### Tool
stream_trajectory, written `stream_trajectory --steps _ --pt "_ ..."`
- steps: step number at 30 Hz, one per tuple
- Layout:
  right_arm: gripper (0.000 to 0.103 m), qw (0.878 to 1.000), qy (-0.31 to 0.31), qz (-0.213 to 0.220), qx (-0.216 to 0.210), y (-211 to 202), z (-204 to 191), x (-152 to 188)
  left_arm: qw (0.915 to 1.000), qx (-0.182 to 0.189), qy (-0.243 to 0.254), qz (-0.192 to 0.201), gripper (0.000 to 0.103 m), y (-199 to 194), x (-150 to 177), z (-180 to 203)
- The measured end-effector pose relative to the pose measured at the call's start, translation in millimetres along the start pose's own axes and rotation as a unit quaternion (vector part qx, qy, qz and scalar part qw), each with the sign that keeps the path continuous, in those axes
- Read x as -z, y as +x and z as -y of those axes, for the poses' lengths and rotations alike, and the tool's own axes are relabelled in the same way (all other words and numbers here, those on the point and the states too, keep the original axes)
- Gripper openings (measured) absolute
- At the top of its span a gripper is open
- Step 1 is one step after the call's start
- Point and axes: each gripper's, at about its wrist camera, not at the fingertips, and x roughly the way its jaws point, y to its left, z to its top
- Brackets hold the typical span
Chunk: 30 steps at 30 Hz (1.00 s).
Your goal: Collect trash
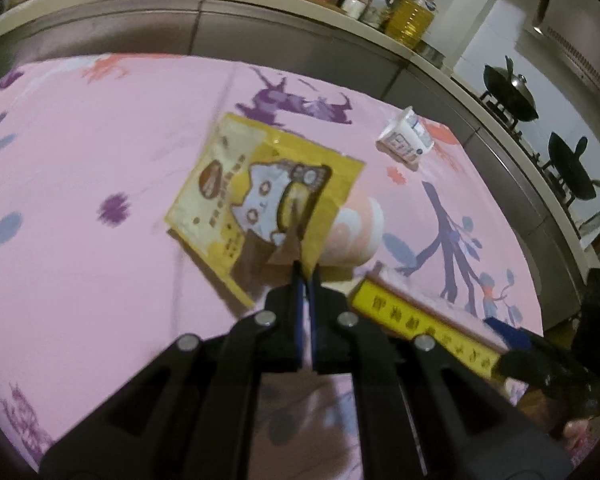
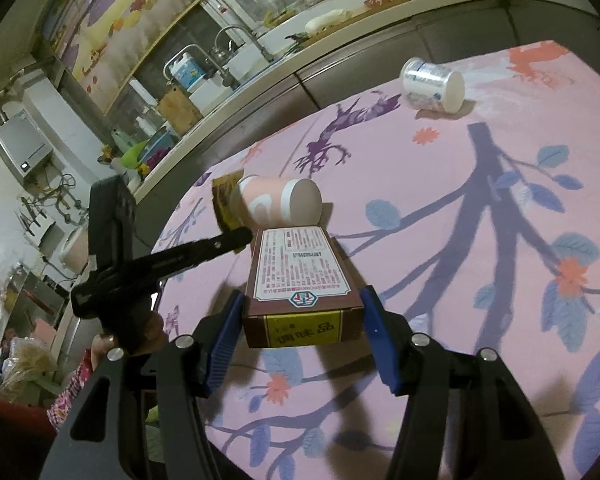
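Observation:
My left gripper (image 1: pixel 306 270) is shut on the near edge of a yellow snack bag (image 1: pixel 260 192) with a cartoon cat, held over the pink tablecloth (image 1: pixel 100 260). A pink paper cup (image 1: pixel 354 236) lies on its side just right of the bag; it also shows in the right wrist view (image 2: pixel 280 204). My right gripper (image 2: pixel 302 312) is shut on a brown and yellow seasoning box (image 2: pixel 300 280), its blue pads against both sides. The box also shows in the left wrist view (image 1: pixel 424 332). A white plastic cup (image 2: pixel 432 86) lies on its side far right, also in the left wrist view (image 1: pixel 406 138).
A grey kitchen counter (image 1: pixel 260 20) with bottles and jars runs behind the table. Woks (image 1: pixel 512 92) sit on a stove at right. A sink with taps (image 2: pixel 240 52) is behind in the right wrist view. The left gripper's body (image 2: pixel 160 264) reaches in from the left.

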Motion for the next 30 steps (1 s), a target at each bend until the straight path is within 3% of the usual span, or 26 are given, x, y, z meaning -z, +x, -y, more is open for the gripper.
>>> stream_trajectory --steps 5,11,30 --pt "0.057 1.000 0.004 0.013 0.026 -12 13 3 0.9998 -0.018 0.010 0.004 0.002 24 -22 7" --pt "0.057 0.999 0.027 0.016 0.039 -16 30 7 0.9994 -0.029 -0.016 0.000 0.002 44 -40 -3" --pt "0.057 0.998 0.051 0.036 0.016 -27 43 -6 0.9989 -0.020 -0.041 0.016 0.002 -2 -17 -24"
